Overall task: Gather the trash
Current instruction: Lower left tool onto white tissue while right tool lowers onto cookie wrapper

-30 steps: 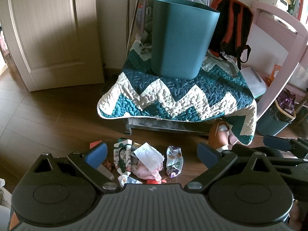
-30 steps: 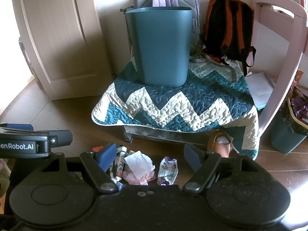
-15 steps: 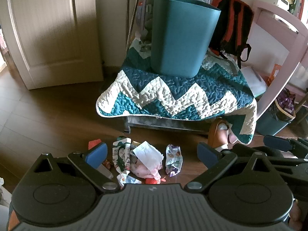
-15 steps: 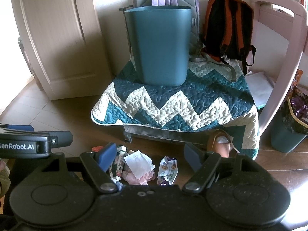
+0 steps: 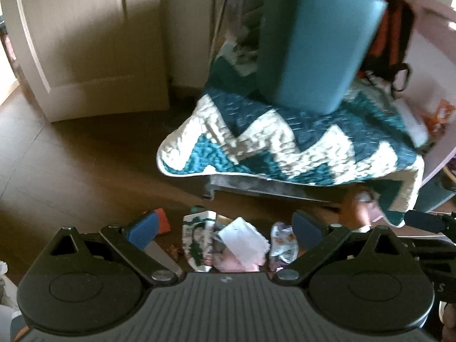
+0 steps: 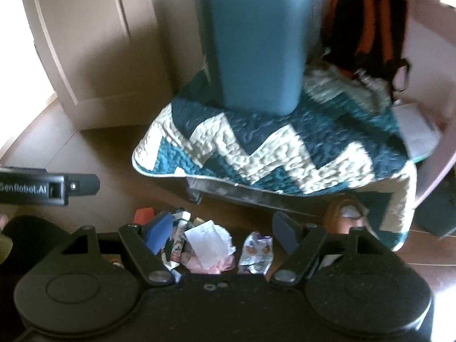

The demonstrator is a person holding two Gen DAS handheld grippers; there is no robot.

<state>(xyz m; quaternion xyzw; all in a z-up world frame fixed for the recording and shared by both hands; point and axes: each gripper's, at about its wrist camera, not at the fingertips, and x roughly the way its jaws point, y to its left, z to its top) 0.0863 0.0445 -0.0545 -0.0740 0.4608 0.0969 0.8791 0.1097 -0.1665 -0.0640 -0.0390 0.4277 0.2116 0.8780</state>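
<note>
A pile of trash lies on the brown floor: a white crumpled paper (image 5: pixel 242 238) (image 6: pixel 208 238), a green-and-white carton (image 5: pixel 196 236), a shiny printed wrapper (image 5: pixel 283 240) (image 6: pixel 255 252), pink scraps (image 6: pixel 208 265) and a red piece (image 5: pixel 162 218) (image 6: pixel 144 213). A tall teal bin (image 5: pixel 316 48) (image 6: pixel 258 45) stands on a zigzag quilt (image 5: pixel 285 145) (image 6: pixel 270 148) behind the pile. My left gripper (image 5: pixel 223 229) is open and empty above the pile. My right gripper (image 6: pixel 221 229) is open and empty above it too.
A cream door (image 5: pixel 85 42) stands at the left. A black-and-orange backpack (image 6: pixel 367 25) leans at the back right beside a pink frame (image 5: pixel 433 14). A brown shoe (image 6: pixel 346 216) sits under the quilt's edge. The left gripper's body (image 6: pixel 42 189) shows at the right view's left side.
Both views have moved closer and tilted, now blurred by motion. The bin and quilt sit more to the right in the left view. Both grippers stay open and empty.
</note>
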